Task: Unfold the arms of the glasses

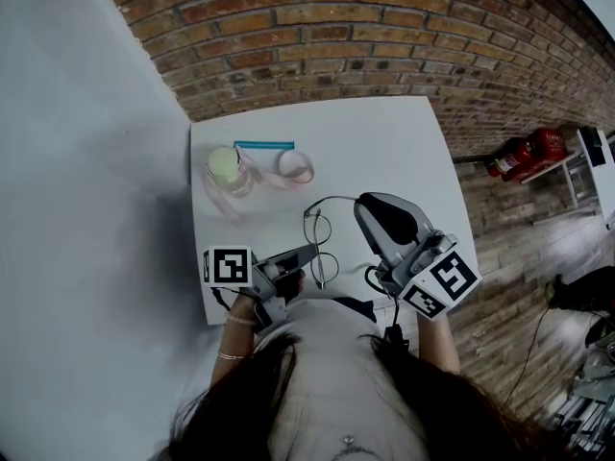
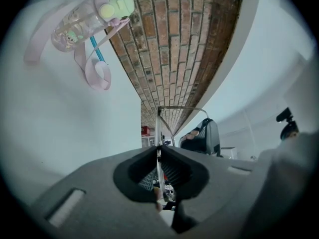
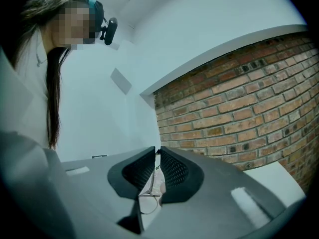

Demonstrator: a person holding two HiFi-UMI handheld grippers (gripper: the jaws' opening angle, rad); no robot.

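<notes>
At the centre of the head view, the glasses are held between both grippers: the frame is clamped by the left gripper, one arm's end by the right gripper

Just a white table with a clear green-lidded bottle on it, its pink strap and a blue stick alongside.

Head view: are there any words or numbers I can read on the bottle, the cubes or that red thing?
No words or numbers can be read anywhere.
Left cube and right cube: only black-and-white square patterns, no letters.
Bottle: a small picture, no readable words.
Red thing: too small to read.
</notes>
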